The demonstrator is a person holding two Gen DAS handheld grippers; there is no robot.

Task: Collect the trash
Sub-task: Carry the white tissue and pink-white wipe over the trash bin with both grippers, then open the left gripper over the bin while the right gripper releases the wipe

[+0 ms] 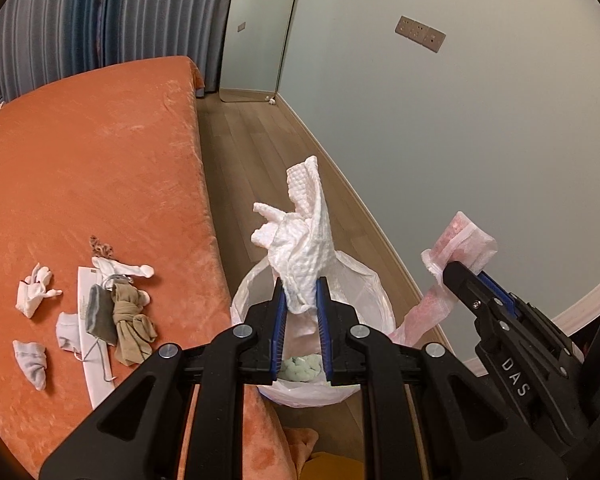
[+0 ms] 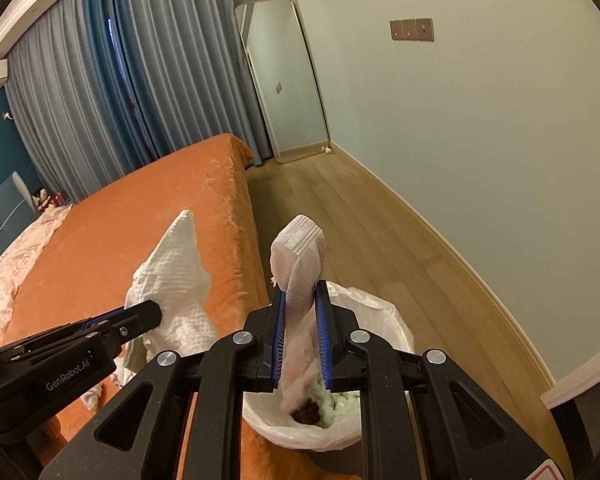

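My left gripper (image 1: 301, 292) is shut on a crumpled white paper towel (image 1: 300, 236) and holds it above the bin (image 1: 374, 284), a round bin lined with a white plastic bag. My right gripper (image 2: 301, 294) is shut on a pinkish white wipe (image 2: 300, 256) and holds it over the same bin (image 2: 384, 304). The bin stands on the floor beside the orange bed (image 1: 100, 160). It holds green and brown waste (image 2: 320, 400). The right gripper also shows in the left wrist view (image 1: 466, 274), and the left gripper in the right wrist view (image 2: 152, 312).
On the bed lie several socks and small cloth items (image 1: 112, 308) and a white paper strip (image 1: 88, 364). A mirror (image 2: 284, 80) leans on the far wall by grey curtains (image 2: 140, 80). Wooden floor (image 2: 360, 220) runs between bed and wall.
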